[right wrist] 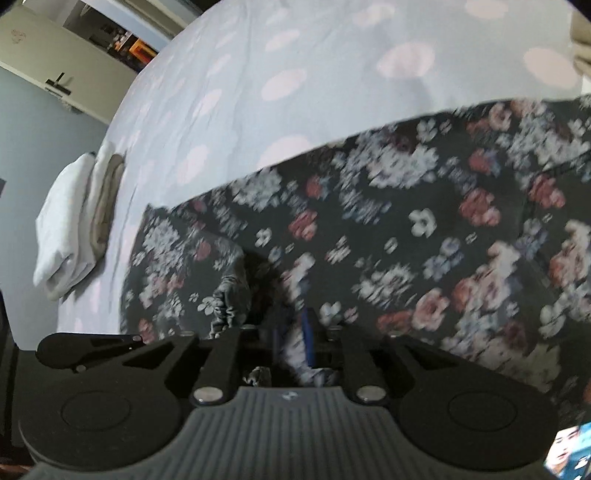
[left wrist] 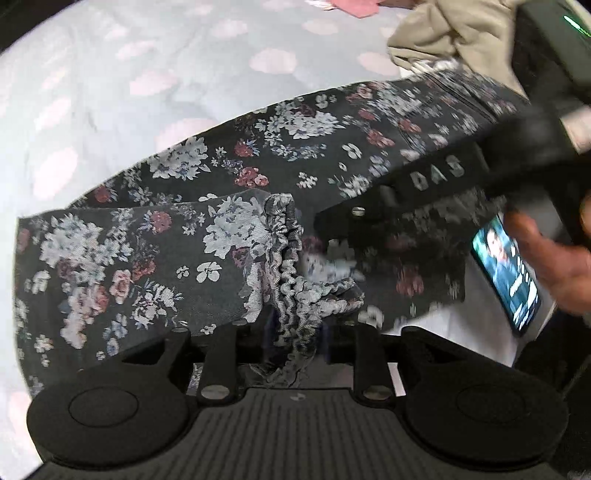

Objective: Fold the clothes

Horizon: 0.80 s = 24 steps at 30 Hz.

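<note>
The dark flowered garment [left wrist: 303,147] lay spread on the bed [left wrist: 110,92], its long axis running from the gathered elastic waistband [left wrist: 288,258] away toward the beige clothing [left wrist: 454,33] heaped at its far end. The left tongs [left wrist: 291,332] were pressed together on that waistband, the ruffled edge bunched between the fingers and one layer already turned over onto the rest of the cloth.

The right tongs [right wrist: 291,339] were also closed on the flowered cloth, pinching a fold just beside the waistband; in the left wrist view the right tool came in over the garment from the beige clothing's side, so both tools held the same end, close together. Motion blur hid exactly which layer the right one had.

A phone [left wrist: 506,269] with a lit screen lay on the bed just off the garment's edge, near the person's hand [left wrist: 554,258]. A folded white and tan stack [right wrist: 77,221] sat on the bed well apart from the waistband.

The next fold would likely carry the waistband along the long axis toward the beige clothing; both tools seemed equally near.
</note>
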Each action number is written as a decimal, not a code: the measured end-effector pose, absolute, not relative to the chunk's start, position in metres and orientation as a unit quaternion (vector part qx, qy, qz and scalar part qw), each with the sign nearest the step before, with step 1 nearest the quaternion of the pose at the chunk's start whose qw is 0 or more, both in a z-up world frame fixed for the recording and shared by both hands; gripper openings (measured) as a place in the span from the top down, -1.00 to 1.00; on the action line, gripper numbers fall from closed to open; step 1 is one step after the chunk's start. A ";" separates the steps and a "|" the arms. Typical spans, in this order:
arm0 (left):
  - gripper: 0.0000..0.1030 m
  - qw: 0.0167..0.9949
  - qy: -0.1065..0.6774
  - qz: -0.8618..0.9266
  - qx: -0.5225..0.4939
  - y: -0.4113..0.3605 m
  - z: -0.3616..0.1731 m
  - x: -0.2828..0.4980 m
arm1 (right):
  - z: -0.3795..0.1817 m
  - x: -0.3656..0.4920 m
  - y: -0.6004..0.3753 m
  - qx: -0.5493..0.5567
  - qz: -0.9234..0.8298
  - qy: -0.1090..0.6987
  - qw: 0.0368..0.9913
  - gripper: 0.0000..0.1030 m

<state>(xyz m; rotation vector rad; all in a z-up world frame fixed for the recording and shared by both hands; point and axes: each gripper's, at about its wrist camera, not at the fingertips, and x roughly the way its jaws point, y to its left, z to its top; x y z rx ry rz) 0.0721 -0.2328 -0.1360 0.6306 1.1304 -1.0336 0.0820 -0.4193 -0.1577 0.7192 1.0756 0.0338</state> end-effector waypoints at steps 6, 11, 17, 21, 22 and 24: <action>0.27 0.683 0.468 -0.468 0.309 -0.209 -0.121 0.055 | -0.162 0.080 -0.411 0.328 0.026 0.523 0.786 0.35; -0.14 0.681 0.460 -0.467 0.326 -0.205 -0.115 0.046 | -0.168 0.081 -0.407 0.332 0.032 0.541 0.772 0.35; -0.21 0.684 0.447 -0.458 0.351 -0.198 -0.115 0.032 | -0.169 0.083 -0.396 0.318 0.051 0.557 0.766 0.34; -0.20 0.684 0.430 -0.454 0.377 -0.188 -0.116 0.032 | -0.173 0.080 -0.394 0.310 0.044 0.569 0.761 0.34; -0.20 0.685 0.425 -0.455 0.379 -0.186 -0.115 0.031 | -0.175 0.079 -0.394 0.309 0.040 0.572 0.759 0.34; -0.14 0.688 0.418 -0.459 0.376 -0.182 -0.114 0.031 | -0.179 0.079 -0.395 0.314 0.036 0.579 0.751 0.34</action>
